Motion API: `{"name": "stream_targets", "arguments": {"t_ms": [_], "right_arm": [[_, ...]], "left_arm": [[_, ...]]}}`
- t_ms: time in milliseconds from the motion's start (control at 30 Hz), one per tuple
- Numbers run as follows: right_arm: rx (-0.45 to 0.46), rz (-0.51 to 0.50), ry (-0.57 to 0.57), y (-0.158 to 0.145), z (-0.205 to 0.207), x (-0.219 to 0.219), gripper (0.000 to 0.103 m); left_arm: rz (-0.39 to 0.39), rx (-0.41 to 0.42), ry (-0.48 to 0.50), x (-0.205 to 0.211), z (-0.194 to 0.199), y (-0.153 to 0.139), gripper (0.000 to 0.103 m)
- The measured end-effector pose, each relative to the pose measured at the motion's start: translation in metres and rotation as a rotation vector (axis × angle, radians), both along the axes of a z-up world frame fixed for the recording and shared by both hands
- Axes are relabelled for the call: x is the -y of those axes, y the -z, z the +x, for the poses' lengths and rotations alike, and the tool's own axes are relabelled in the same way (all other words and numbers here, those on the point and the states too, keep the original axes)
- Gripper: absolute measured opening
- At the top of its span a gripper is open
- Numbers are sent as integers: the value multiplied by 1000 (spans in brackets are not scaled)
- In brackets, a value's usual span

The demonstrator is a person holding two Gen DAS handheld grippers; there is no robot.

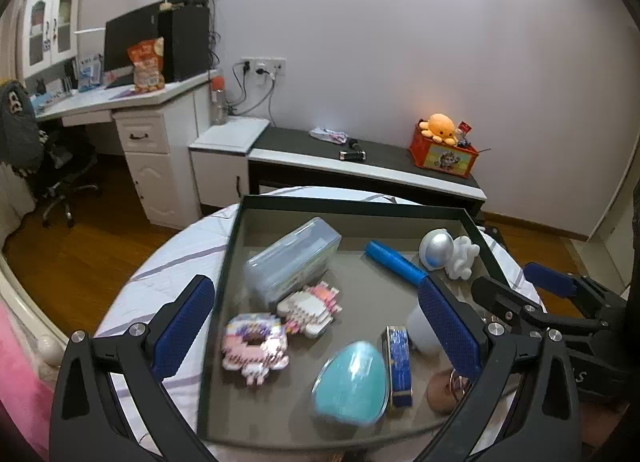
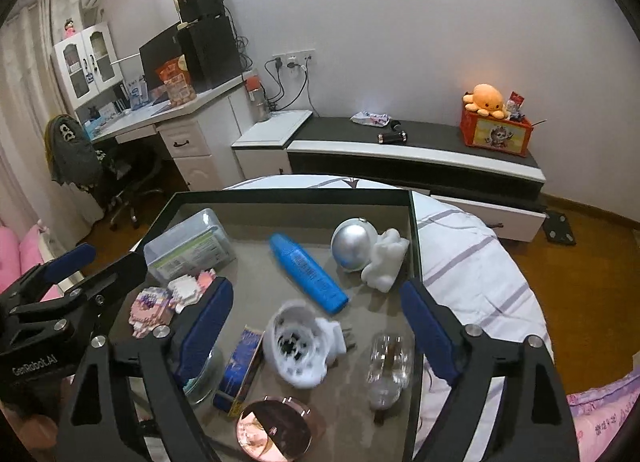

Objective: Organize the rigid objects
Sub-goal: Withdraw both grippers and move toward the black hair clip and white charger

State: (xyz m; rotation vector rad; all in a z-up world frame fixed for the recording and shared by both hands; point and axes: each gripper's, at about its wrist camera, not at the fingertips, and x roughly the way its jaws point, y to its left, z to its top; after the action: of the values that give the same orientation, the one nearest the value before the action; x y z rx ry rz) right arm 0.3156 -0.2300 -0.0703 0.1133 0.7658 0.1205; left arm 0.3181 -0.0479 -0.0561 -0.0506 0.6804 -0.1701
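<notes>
A dark tray (image 1: 352, 208) (image 2: 292, 196) sits on a round striped table and holds many items. In it are a clear plastic box (image 1: 292, 256) (image 2: 188, 246), a blue marker (image 1: 396, 262) (image 2: 306, 272), an astronaut figure (image 1: 448, 252) (image 2: 368, 252), two pink pixel-block figures (image 1: 256, 346) (image 2: 154, 308), a teal egg (image 1: 352, 382), a small blue box (image 1: 400, 366) (image 2: 242, 366), a white perforated piece (image 2: 300, 346), a clear bottle (image 2: 390, 366) and a round rose compact (image 2: 274, 432). My left gripper (image 1: 320, 322) is open above the tray's near left. My right gripper (image 2: 316, 322) is open above the near right.
The round table (image 2: 472, 262) has a striped white cloth. Behind it stand a low dark-topped cabinet (image 1: 360, 160) with an orange box and plush octopus (image 1: 440, 128), a white desk (image 1: 120, 102) and an office chair (image 1: 52, 174). Wood floor surrounds the table.
</notes>
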Motion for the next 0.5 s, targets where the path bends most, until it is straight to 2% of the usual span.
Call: {"name": "stream_targets", "arguments": {"t_ms": [200, 500], "right_arm": [[21, 15, 39, -11, -28, -10, 89], [64, 15, 47, -29, -82, -19, 89]], "left_arm": [[32, 30, -26, -8, -32, -11, 103], [28, 54, -47, -30, -79, -27, 103]]}}
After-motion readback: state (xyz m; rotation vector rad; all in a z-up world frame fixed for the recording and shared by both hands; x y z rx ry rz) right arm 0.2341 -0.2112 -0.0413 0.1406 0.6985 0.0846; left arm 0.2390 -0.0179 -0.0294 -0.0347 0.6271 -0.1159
